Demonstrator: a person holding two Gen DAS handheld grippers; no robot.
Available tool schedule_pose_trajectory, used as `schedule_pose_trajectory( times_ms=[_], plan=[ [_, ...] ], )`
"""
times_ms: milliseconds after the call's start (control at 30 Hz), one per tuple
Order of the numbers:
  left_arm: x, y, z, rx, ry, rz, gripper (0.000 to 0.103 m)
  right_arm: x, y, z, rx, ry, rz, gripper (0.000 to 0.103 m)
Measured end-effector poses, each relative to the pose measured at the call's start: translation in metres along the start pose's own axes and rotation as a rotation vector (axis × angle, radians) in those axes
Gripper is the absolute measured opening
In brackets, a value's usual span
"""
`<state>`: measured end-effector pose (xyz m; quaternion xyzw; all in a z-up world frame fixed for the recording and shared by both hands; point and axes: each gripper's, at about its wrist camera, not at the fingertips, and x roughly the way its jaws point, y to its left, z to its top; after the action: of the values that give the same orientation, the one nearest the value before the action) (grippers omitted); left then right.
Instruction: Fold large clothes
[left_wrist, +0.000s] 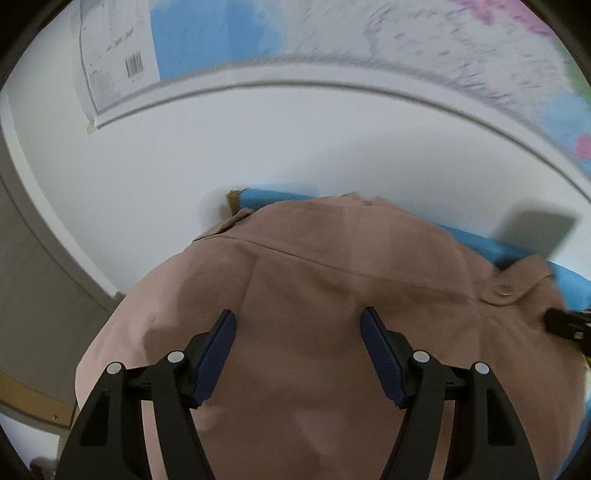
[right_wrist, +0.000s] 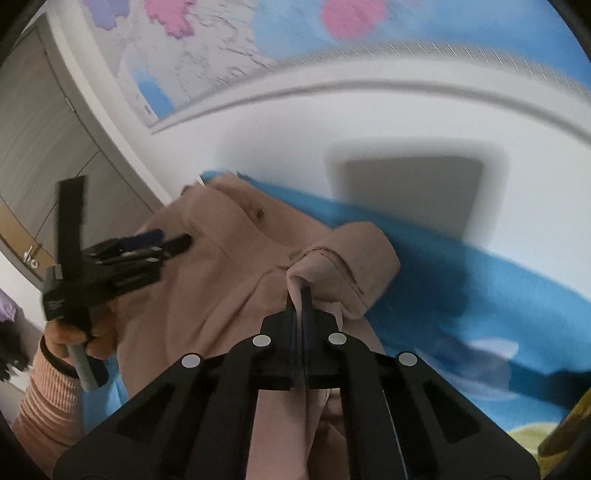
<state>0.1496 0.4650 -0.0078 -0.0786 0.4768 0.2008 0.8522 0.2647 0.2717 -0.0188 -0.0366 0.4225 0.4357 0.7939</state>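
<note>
The soft, limp pink jacket (left_wrist: 314, 295) suits edge grips: right tongs (right_wrist: 301, 291) pinch its cuff (right_wrist: 354, 258), left tongs (left_wrist: 297, 325) gape empty.

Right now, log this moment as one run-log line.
garment: pink coat on blue sheet | left gripper: open above coat | right gripper: shut on coat cuff

1. The left gripper (left_wrist: 298, 321) points steeply downward, its blue-padded jaws standing wide apart with nothing pinched between them.
2. The right gripper (right_wrist: 300, 291) has its jaws pressed together.
3. The left hand (right_wrist: 75, 338), in a ribbed pink sleeve (right_wrist: 48, 398), grips the left gripper's handle.
</note>
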Motion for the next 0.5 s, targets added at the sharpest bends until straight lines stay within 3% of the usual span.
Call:
schedule_pose_trajectory(
  times_ms=[100, 267, 367, 467, 500],
  plan=[
    [0.015, 0.006, 0.002, -0.019, 0.029, 0.052, 0.068, 0.008, 0.0, 0.002, -0.011, 0.01, -0.02, 0.003],
    [0.01, 0.005, 0.001, -0.012, 0.023, 0.073, 0.068, 0.019, -0.032, -0.013, 0.085, 0.081, -0.03, 0.005],
    [-0.009, -0.001, -0.001, 0.019, -0.032, 0.055, 0.068, 0.007, -0.042, -0.019, 0.098, 0.069, -0.038, 0.017],
    [-0.031, -0.008, 0.0, 0.047, -0.098, 0.008, 0.068, -0.012, -0.037, -0.023, 0.048, 0.027, -0.1, 0.035],
    [-0.036, -0.011, 0.002, 0.06, -0.114, -0.007, 0.068, -0.018, -0.035, -0.024, 0.033, 0.009, -0.111, 0.035]
  ],
)
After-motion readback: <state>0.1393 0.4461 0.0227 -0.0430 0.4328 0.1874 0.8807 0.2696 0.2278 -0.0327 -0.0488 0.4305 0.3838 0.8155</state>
